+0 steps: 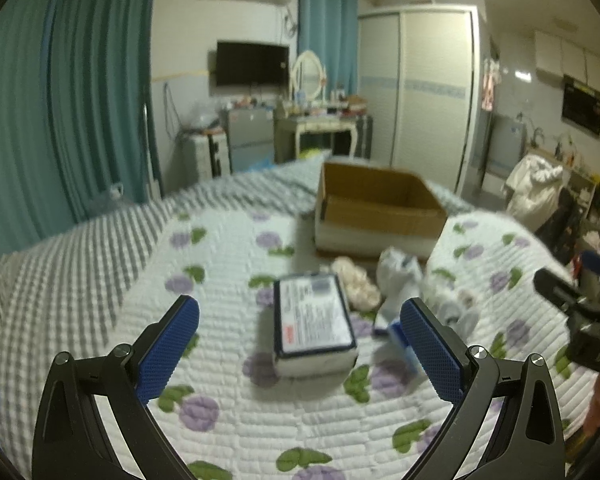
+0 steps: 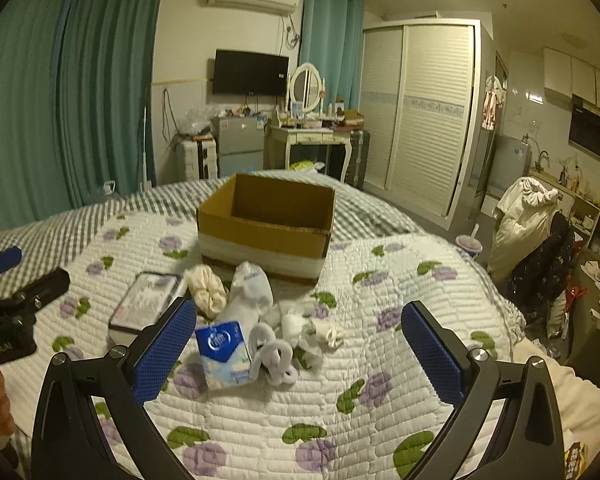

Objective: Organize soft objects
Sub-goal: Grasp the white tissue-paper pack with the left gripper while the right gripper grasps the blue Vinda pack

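Note:
An open cardboard box (image 2: 266, 226) stands on the flowered quilt (image 2: 380, 360); it also shows in the left wrist view (image 1: 376, 210). In front of it lie soft things: a cream scrunchie (image 2: 208, 286), a white sock (image 2: 250, 290), small white socks (image 2: 312, 330), a grey looped band (image 2: 274, 358) and a blue tissue pack (image 2: 224, 354). A boxed book (image 1: 314, 318) lies left of them. My left gripper (image 1: 300, 344) is open above the book. My right gripper (image 2: 296, 350) is open above the tissue pack and band.
The quilt lies on a grey checked bed sheet (image 1: 60, 272). Behind the bed are a dressing table (image 2: 312, 136), a small fridge (image 2: 238, 146), a wardrobe (image 2: 420, 112) and teal curtains (image 2: 80, 92). Clothes hang on a chair (image 2: 532, 224) at right.

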A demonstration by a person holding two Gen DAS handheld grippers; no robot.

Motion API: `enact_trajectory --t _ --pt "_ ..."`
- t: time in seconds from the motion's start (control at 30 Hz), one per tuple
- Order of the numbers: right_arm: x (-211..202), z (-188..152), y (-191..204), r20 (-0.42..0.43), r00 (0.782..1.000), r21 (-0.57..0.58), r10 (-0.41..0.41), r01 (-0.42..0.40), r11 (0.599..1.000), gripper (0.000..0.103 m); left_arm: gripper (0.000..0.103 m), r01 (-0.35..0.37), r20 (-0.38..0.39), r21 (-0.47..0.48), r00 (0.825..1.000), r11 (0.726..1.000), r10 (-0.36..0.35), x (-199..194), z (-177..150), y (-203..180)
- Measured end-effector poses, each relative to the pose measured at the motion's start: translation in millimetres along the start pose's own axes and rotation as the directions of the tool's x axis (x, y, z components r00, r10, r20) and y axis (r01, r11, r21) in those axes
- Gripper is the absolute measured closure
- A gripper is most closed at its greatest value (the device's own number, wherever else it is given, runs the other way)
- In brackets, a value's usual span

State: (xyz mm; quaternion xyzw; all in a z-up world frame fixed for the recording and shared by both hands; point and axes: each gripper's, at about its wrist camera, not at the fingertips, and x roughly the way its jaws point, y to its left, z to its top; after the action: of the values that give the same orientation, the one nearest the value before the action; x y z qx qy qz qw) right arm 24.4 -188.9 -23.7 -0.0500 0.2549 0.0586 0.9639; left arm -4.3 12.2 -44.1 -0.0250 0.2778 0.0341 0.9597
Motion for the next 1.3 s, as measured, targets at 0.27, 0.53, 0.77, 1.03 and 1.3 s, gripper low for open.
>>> enact_trajectory --t 0.27,0.53,0.77,1.03,1.3 --pt "53.6 -25.1 7.9 -0.113 0.993 -0.010 0.023 -0.025 1.000 0.000 0.006 0.035 -0.156 -0.026 0.987 0.999 -0.039 72.1 -37.8 -6.9" --pt "88.9 -39.5 12.8 -0.190 0.982 -0.011 0.022 -0.025 1.000 0.000 0.007 0.037 -0.192 -0.052 0.980 0.998 -0.047 118.6 -43.9 -8.7" --pt "94.2 -52.2 21.8 -0.252 0.967 -0.017 0.043 -0.049 0.999 0.000 0.021 0.051 -0.176 -0.036 0.983 0.998 -0.056 112.4 -39.4 -8.4" --pt "99.2 -72.7 49.6 -0.352 0.927 0.019 0.129 -0.131 0.991 0.006 0.021 0.030 -0.143 -0.027 0.989 0.999 -0.034 74.6 -36.1 10.0" --pt "130.2 -73.8 69.0 -0.382 0.909 0.080 0.164 -0.145 0.986 0.020 0.021 0.028 -0.138 -0.065 0.990 0.997 -0.037 72.1 -33.8 24.7"
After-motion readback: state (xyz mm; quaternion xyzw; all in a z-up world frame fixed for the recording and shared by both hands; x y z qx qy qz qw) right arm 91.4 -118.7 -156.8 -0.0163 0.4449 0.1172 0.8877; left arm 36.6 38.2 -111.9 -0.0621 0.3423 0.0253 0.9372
